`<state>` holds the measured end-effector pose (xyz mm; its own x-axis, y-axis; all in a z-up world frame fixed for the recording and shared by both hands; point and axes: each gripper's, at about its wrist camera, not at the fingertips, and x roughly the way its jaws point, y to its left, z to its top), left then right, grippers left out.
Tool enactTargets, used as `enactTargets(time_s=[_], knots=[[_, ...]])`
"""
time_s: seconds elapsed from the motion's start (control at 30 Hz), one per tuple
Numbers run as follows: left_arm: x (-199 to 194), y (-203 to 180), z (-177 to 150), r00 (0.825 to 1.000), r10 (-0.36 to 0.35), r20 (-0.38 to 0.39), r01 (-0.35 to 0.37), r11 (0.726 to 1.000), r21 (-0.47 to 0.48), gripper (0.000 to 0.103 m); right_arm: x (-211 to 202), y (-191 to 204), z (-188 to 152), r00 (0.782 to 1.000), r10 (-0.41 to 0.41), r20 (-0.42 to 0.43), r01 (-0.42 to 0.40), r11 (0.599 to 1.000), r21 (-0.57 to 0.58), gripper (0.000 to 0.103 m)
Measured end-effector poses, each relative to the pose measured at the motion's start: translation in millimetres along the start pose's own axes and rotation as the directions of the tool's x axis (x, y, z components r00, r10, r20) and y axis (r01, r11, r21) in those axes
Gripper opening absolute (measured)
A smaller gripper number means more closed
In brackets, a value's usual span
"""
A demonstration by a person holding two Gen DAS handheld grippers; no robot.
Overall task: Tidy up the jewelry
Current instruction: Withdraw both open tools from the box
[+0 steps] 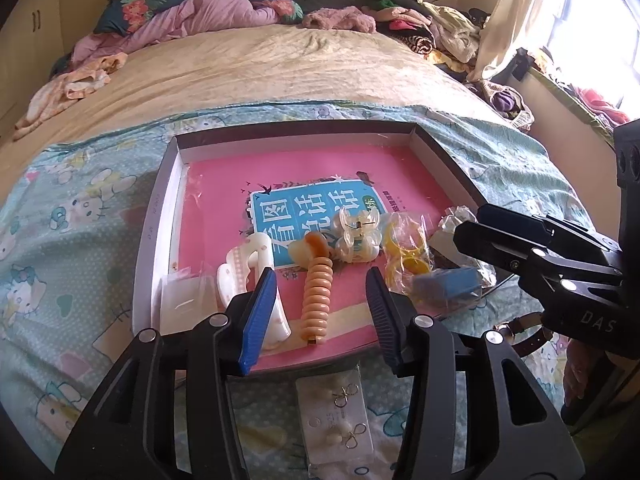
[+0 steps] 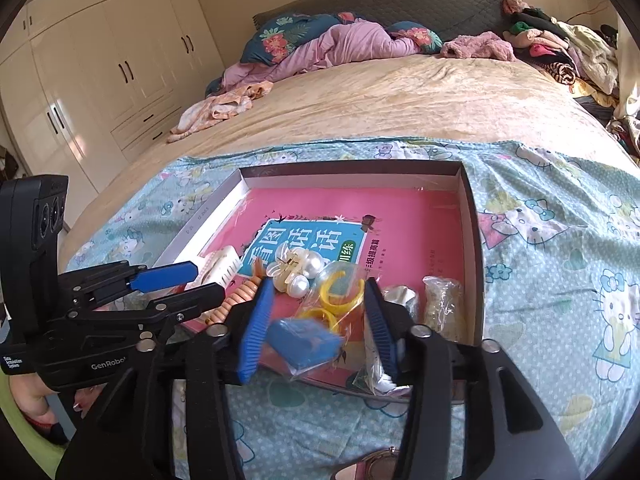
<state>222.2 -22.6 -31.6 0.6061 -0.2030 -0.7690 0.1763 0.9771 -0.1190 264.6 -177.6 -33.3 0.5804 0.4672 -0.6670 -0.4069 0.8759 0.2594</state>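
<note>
Downward over the near edge of a shallow cardboard tray [image 1: 160, 208], the left gripper [image 1: 320, 300] stands part open and empty above an orange spiral hair clip [image 1: 318, 296]. The right gripper [image 2: 316, 320] tilts likewise, jaws apart around a bagged blue block [image 2: 304, 340] without pressing it. The tray holds the hair accessories on a pink book [image 1: 320, 176], on a cartoon-cat sheet [image 1: 60, 220] across a bed [image 1: 260, 64] by a wardrobe [image 2: 100, 60].

In the right wrist view, the left gripper [image 2: 192, 280] at the left of the frame bore "GenRobot" in white. In the left wrist view, the right gripper [image 1: 472, 232] at the right edge showed "DAS". The teal book cover [image 1: 304, 216] carried large white Chinese characters.
</note>
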Motion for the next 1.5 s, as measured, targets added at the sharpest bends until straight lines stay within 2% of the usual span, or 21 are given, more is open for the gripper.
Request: enactTargets(time_s=[0.07,0.13,0.2,0.23,0.3,0.37,0.43,0.57,0.63,1.03,1.5], knots=[[-2.2,0.4,0.6,1.000,0.002,0.004,-0.002,1.000,-0.002,0.042,-7.7,-0.2,0.3,1.000,-0.005,0.019,0.005,1.000,0.003,0.062],[-6.7,0.5,0.8,1.000,0.001,0.011,-0.001,1.000,-0.008,0.053,-16.4,0.1,0.5,0.999,-0.015,0.042,0.015,1.000,0.004,0.072],[-12.9,0.2,1.0,1.000,-0.001,0.022,0.001,1.000,-0.011,0.057,-28.7,-1.0,-0.1,0.997,-0.022,0.077,0.021,1.000,0.008,0.081],[-15.9,0.1,0.4,1.000,0.001,0.028,-0.001,1.000,-0.013,0.065,-34.6,-1.7,-0.7,0.996,-0.025,0.090,0.024,1.000,0.009,0.082],[-22.2,0.1,-0.5,0.999,0.005,0.041,-0.004,1.000,-0.016,0.073,-45.8,-3.5,-3.0,0.993,-0.034,0.112,0.032,0.999,0.013,0.085],[-28.0,-0.6,-1.6,0.999,0.006,0.051,-0.005,1.000,-0.015,0.075,-55.7,-6.0,-6.7,0.991,-0.035,0.126,0.033,0.999,0.019,0.085],[-35.4,-0.9,-3.3,0.998,0.009,0.062,-0.008,1.000,-0.017,0.082,-64.1,-7.7,-10.0,0.990,-0.042,0.134,0.039,0.999,0.023,0.085],[-53.5,-2.8,-7.9,0.995,-0.002,0.097,0.004,1.000,-0.023,0.085,-80.6,-9.7,-17.0,0.987,-0.055,0.152,0.052,0.998,0.023,0.086],[-61.5,-3.3,-11.6,0.994,0.002,0.111,0.001,1.000,-0.026,0.093,-87.8,-9.9,-20.6,0.986,-0.064,0.157,0.061,0.998,0.019,0.091],[-68.8,-7.6,-36.3,0.995,0.030,0.094,-0.027,0.999,-0.032,0.093,-104.3,-9.5,-52.1,0.989,-0.085,0.123,0.085,0.996,0.002,0.091],[-47.6,-8.1,-66.9,0.998,0.062,0.018,-0.061,0.997,-0.047,0.093,-76.5,-16.6,-92.1,0.996,-0.084,0.014,0.084,0.996,0.026,0.091]])
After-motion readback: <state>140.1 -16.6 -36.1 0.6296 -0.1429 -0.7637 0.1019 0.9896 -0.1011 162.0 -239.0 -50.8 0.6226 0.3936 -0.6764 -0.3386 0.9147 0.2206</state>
